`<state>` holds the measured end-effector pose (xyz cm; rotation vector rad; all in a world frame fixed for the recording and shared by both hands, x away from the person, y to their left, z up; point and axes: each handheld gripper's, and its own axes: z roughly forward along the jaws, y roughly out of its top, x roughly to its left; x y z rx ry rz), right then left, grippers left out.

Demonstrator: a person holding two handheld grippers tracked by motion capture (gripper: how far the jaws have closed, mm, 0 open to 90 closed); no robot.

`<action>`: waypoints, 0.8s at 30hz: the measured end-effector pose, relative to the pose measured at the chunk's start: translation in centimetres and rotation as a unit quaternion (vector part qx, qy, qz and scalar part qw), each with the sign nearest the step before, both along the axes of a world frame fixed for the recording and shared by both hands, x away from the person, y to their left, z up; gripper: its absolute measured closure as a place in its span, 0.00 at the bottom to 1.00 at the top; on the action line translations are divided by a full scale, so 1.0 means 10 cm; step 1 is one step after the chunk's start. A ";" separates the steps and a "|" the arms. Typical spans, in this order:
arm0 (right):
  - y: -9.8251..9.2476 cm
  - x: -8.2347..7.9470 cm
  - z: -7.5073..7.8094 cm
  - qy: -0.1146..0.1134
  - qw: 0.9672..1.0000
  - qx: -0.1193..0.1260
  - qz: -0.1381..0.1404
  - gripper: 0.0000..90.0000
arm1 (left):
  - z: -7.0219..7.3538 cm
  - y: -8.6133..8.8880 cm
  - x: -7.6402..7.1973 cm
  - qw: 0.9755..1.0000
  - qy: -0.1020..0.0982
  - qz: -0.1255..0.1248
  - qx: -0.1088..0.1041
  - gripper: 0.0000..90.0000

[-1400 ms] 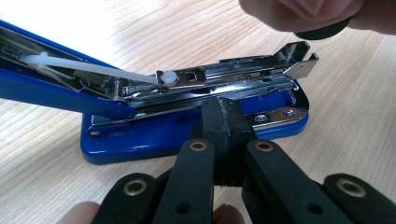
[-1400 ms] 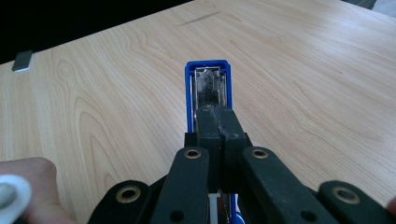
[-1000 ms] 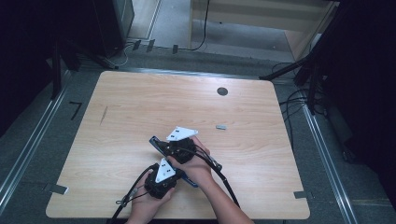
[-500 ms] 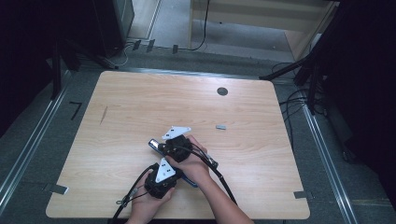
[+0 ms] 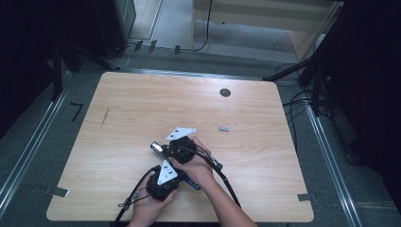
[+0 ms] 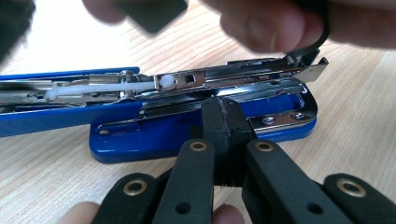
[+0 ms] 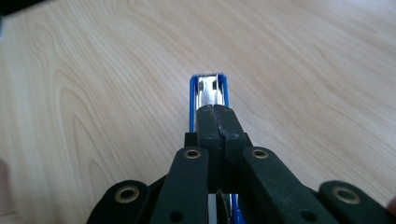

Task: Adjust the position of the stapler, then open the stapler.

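Note:
A blue stapler lies swung open on the wooden table, near the front edge. In the left gripper view its blue base sits under the chrome staple rail. My left gripper is shut, with its tips against the stapler's side. A person's fingers hover over the rail. In the right gripper view my right gripper is shut and lies along the stapler's upper arm. From above, the left gripper is just below and left of the right gripper.
A small grey piece lies right of the hands. Near the far edge is a round black cable hole. A dark streak marks the left part. Cables trail off the table's front edge.

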<state>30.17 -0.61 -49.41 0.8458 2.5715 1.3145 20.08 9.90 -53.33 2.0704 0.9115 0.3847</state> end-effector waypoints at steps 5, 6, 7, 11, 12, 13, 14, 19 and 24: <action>-0.17 0.01 0.10 -0.007 0.999 0.032 -0.009 0.98 | 0.00 0.00 0.00 1.000 0.001 0.001 0.001 1.00; -0.19 0.00 0.11 -0.009 0.999 0.034 -0.012 0.98 | 0.00 0.00 0.00 1.000 0.001 0.001 -0.001 1.00; -0.23 0.00 0.12 -0.014 0.999 0.038 -0.014 0.98 | 0.00 0.00 0.00 1.000 0.002 0.000 -0.002 1.00; -0.38 -0.03 0.13 -0.021 0.998 0.053 -0.029 0.98 | 0.00 0.00 0.00 1.000 0.001 0.000 0.000 1.00; -0.41 -0.03 0.14 -0.022 0.998 0.054 -0.031 0.98 | 0.00 0.00 0.00 1.000 0.001 0.000 0.000 1.00; -0.44 -0.04 0.14 -0.024 0.998 0.056 -0.034 0.98 | 0.00 0.00 0.00 1.000 0.003 0.000 0.000 1.00; -0.47 -0.04 0.14 -0.025 0.997 0.057 -0.037 0.98 | 0.00 0.00 0.00 1.000 0.002 -0.001 0.000 1.00; -0.62 -0.06 0.14 -0.029 0.997 0.057 -0.049 0.96 | 0.00 0.00 0.00 1.000 0.001 0.000 0.000 1.00; -0.76 -0.08 0.13 -0.033 0.996 0.054 -0.060 0.94 | 0.00 0.00 0.00 1.000 0.000 -0.001 0.000 1.00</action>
